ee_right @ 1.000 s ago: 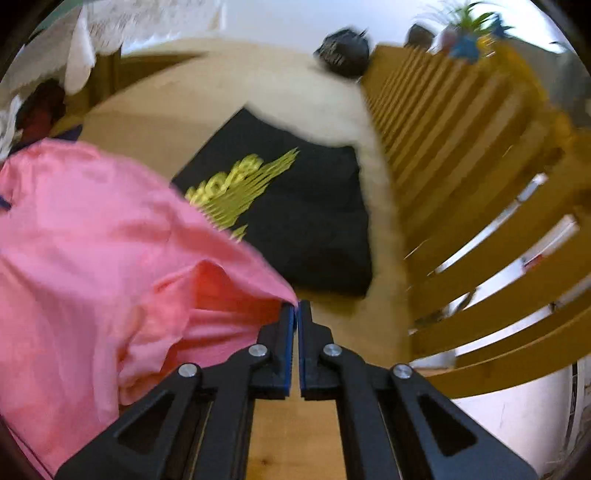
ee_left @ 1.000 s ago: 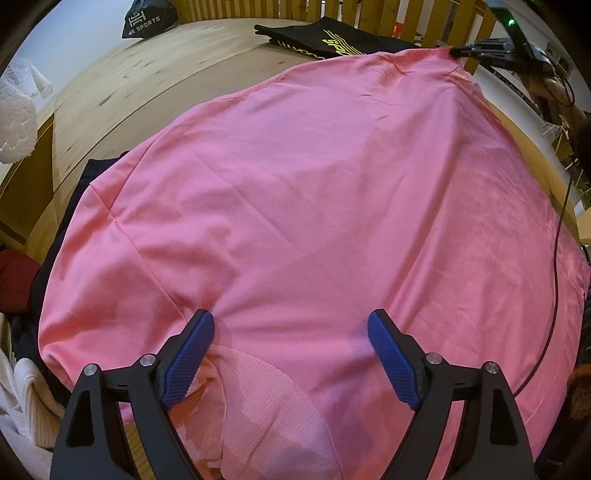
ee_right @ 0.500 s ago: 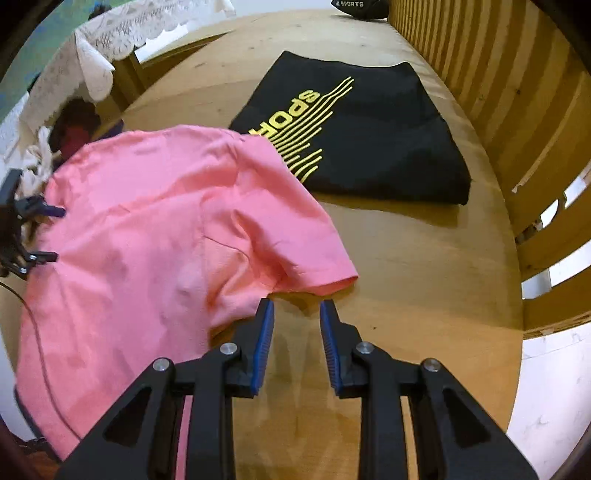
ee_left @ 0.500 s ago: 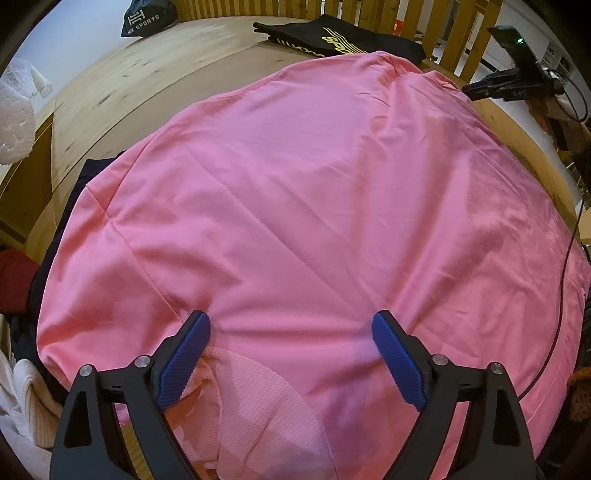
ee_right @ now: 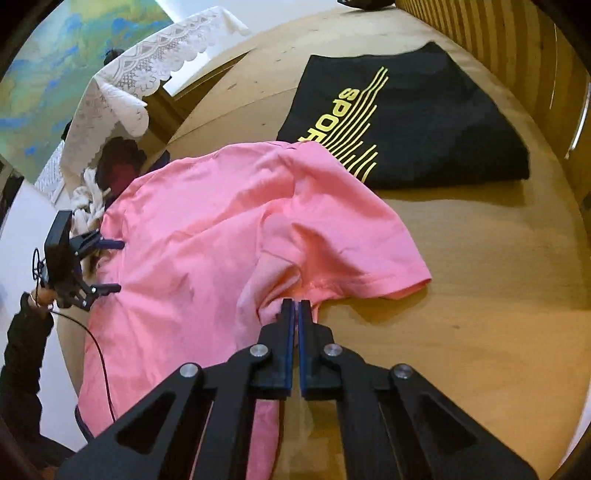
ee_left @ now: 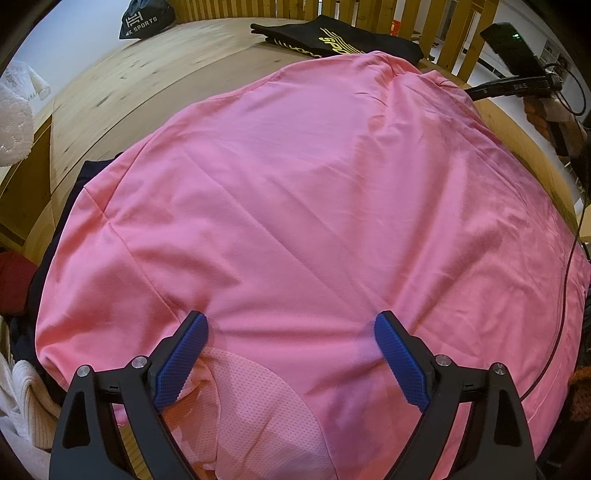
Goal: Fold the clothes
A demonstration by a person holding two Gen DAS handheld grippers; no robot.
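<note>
A pink T-shirt (ee_left: 314, 206) lies spread over the wooden table (ee_left: 147, 85), its mesh inner side showing near the bottom edge. My left gripper (ee_left: 291, 332) hovers over that near edge, open wide, with only flat cloth under its blue pads. In the right wrist view the left gripper (ee_right: 121, 265) stands at the shirt's (ee_right: 207, 236) far side. My right gripper (ee_right: 295, 306) is shut at the underarm fold below the sleeve (ee_right: 373, 258), its tips pinching the pink cloth. In the left wrist view the right gripper (ee_left: 476, 91) shows at the shirt's far corner.
A folded black shirt with yellow print (ee_right: 406, 122) lies on the table beyond the pink sleeve. A wooden slat railing (ee_left: 369, 14) runs along the far edge. A black sports bag (ee_left: 146, 22), a lace cloth (ee_right: 122, 88) and a pile of clothes (ee_left: 18, 384) sit at the sides.
The right gripper let go of the sleeve, opened, dropped to the underarm fold and shut there. The sleeve now lies flat on the table. The left gripper opened slightly wider.
</note>
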